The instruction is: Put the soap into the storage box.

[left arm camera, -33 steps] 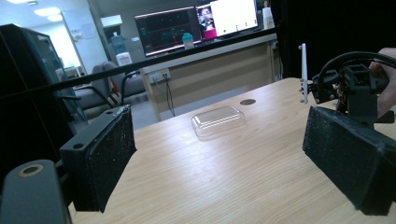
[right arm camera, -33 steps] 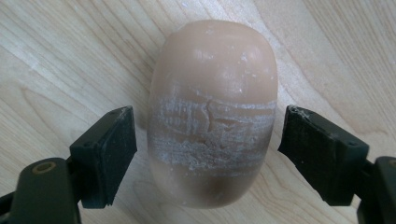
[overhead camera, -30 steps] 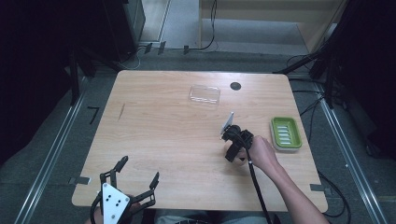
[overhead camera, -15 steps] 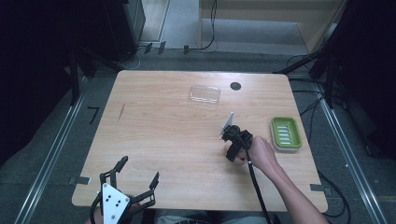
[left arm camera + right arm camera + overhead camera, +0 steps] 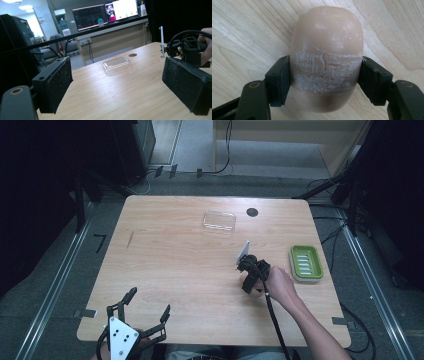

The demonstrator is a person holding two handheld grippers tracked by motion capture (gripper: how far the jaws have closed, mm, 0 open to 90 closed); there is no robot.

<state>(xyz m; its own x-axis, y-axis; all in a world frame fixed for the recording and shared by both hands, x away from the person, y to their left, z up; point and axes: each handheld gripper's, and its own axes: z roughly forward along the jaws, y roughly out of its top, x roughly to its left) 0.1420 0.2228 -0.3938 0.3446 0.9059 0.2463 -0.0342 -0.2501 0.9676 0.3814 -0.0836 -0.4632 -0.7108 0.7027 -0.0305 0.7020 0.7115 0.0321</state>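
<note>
One oval tan bar of soap [image 5: 327, 57], one clear plastic lid [image 5: 219, 221], one green ribbed soap dish [image 5: 306, 262], one wooden table [image 5: 170, 270], two black two-jaw grippers, left [image 5: 148, 306], right [image 5: 246, 276].

A light wooden worktop [image 5: 175, 270] is seen from above, with dark floor around it. Toward its far edge a clear plastic lid [image 5: 219, 221] is laid flat, and a small black disc [image 5: 252, 212] is set just to its right. Near the right edge a green soap dish [image 5: 306, 262] is placed. Left of the dish, the right gripper [image 5: 250, 272] is held low over the wood by a hand [image 5: 280, 285], a cable being trailed toward the near edge; whatever lies under it cannot be made out. At the near left corner the left gripper [image 5: 147, 305] is held with its jaws spread wide apart, nothing between them.
</note>
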